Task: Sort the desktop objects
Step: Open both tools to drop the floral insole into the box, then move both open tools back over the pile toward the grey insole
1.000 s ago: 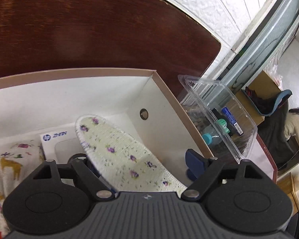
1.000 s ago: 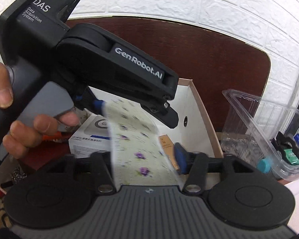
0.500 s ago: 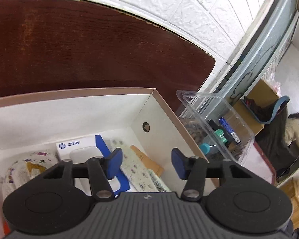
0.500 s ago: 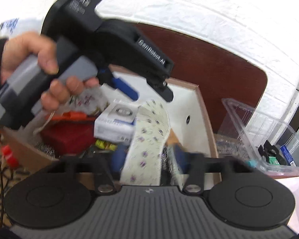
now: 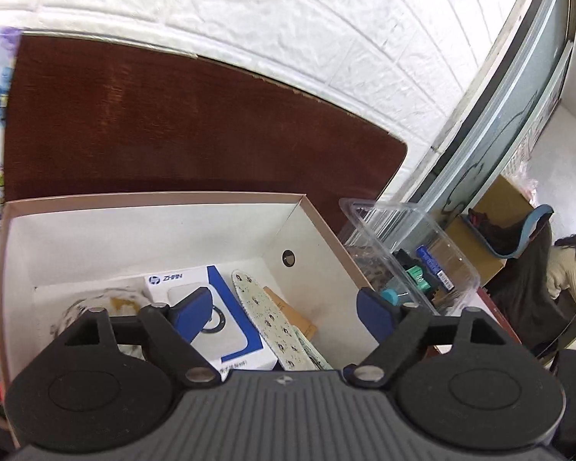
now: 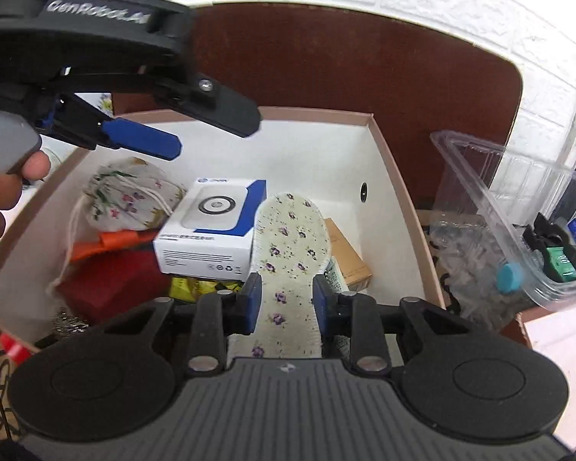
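Holding the flat white fabric insole with purple flower print (image 6: pixel 288 257) between the jaws of our right gripper (image 6: pixel 287 299), we have just been closing those jaws, and the blue pads now press its two long edges. The insole's toe end reaches forward into the open white cardboard box with the pinkish-brown rim (image 6: pixel 399 188), lying over a tan cardboard packet (image 6: pixel 347 253) and just beside the white and blue boxed device (image 6: pixel 211 226). From the left wrist view the insole (image 5: pixel 265 315) runs as a narrow strip between that boxed device (image 5: pixel 211 307) and the box's right wall (image 5: pixel 318 253).

Our left gripper (image 5: pixel 284 307) hangs above the box with its jaws wide apart after just opening, and nothing sits between them. In the right wrist view it (image 6: pixel 146 142) crosses the upper left corner, a hand (image 6: pixel 4 192) on its grey handle.

Further left in the box lie a floral drawstring pouch (image 6: pixel 130 196), an orange strip (image 6: pixel 115 242), a red block (image 6: pixel 107 284) and something yellow (image 6: pixel 192 288). To the right of the box, on the dark brown wooden tabletop (image 6: pixel 326 65), stands a clear plastic container (image 6: pixel 518 207) holding a green and black cartridge (image 6: pixel 560 261) and a teal cap (image 6: pixel 508 276)
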`<act>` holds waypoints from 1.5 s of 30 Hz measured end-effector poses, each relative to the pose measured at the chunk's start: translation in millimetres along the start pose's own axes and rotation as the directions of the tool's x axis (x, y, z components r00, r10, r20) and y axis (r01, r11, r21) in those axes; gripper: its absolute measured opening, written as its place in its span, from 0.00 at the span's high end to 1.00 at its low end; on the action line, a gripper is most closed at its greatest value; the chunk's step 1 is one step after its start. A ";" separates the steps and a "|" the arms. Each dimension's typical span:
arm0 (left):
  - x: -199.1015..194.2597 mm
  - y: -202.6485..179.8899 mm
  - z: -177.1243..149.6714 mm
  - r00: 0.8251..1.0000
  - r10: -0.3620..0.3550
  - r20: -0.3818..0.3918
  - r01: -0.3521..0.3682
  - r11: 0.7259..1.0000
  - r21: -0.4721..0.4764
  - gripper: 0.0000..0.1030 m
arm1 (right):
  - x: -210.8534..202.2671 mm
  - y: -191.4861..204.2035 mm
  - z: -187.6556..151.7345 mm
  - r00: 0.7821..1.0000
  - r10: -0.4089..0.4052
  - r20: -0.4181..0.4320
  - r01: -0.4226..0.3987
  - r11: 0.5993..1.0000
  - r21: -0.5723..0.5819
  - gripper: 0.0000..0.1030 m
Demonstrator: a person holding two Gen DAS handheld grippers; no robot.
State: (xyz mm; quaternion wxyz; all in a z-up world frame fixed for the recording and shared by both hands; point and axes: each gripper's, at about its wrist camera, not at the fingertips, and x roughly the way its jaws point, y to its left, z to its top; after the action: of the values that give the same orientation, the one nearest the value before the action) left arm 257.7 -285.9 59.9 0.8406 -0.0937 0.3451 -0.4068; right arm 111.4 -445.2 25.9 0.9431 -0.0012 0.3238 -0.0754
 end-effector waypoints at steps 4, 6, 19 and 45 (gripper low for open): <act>-25.8 -4.6 -13.1 1.000 0.005 -0.001 -0.005 1.000 -0.018 0.16 | -5.7 10.0 2.0 1.000 -0.004 -0.017 0.003 1.000 -0.029 0.48; -46.0 -8.0 -25.0 1.000 0.014 0.016 -0.014 1.000 -0.016 0.15 | -16.3 17.1 3.0 1.000 -0.021 0.011 0.021 1.000 -0.019 0.45; -168.7 21.3 -166.9 0.985 0.142 0.102 -0.126 0.980 -0.152 0.11 | -89.6 107.8 -56.4 0.973 0.182 0.145 -0.172 0.982 -0.075 0.09; -236.3 166.1 -178.5 0.876 0.449 0.174 -0.346 0.838 -0.421 0.65 | -46.4 279.9 -80.3 0.883 0.468 0.037 -0.453 0.870 -0.195 0.11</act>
State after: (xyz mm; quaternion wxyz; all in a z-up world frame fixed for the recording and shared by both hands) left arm 141.6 21.2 -26.7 0.9114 -0.2330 0.3129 -0.1313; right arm 65.8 -158.2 -23.5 0.9424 -0.0126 0.2808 0.1811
